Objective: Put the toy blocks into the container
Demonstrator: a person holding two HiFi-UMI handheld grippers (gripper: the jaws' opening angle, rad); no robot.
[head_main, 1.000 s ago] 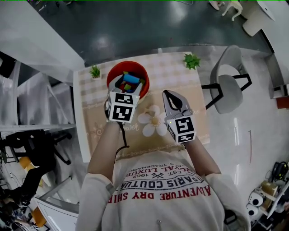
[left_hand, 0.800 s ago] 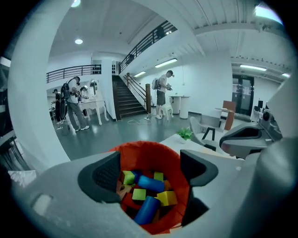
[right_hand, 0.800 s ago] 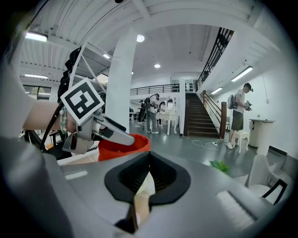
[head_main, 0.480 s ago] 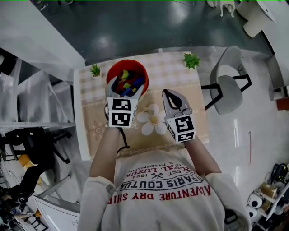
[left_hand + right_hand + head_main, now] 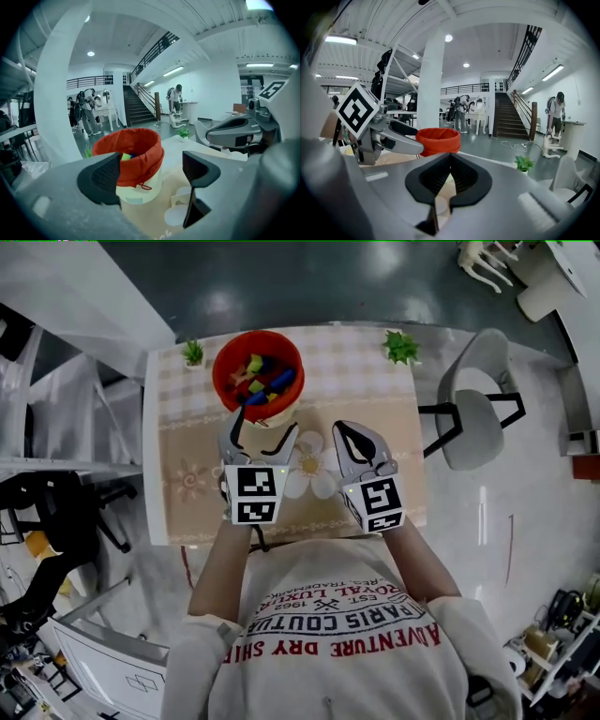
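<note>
A red-lined container (image 5: 258, 374) stands at the far left of the table and holds several coloured toy blocks (image 5: 262, 381). My left gripper (image 5: 260, 430) hovers just in front of it, on the near side. Its jaws have just been opening and stand wide apart with nothing between them. In the left gripper view the container (image 5: 131, 149) sits straight ahead past the gripper (image 5: 150, 176), with a yellow-green block (image 5: 125, 156) showing at its rim. My right gripper (image 5: 349, 435) is shut and empty over the table to the right; in its own view the gripper (image 5: 450, 159) shows its pads closed together.
The table (image 5: 375, 399) carries a beige cloth with a white flower print (image 5: 314, 465). Small green plants stand at the far corners (image 5: 192, 352) (image 5: 401, 346). A grey chair (image 5: 473, 418) is to the right, and white shelving (image 5: 56, 418) to the left.
The left gripper drew back from above the container toward the person and its jaws opened. The blocks inside now lie uncovered. The right gripper shifted slightly.
</note>
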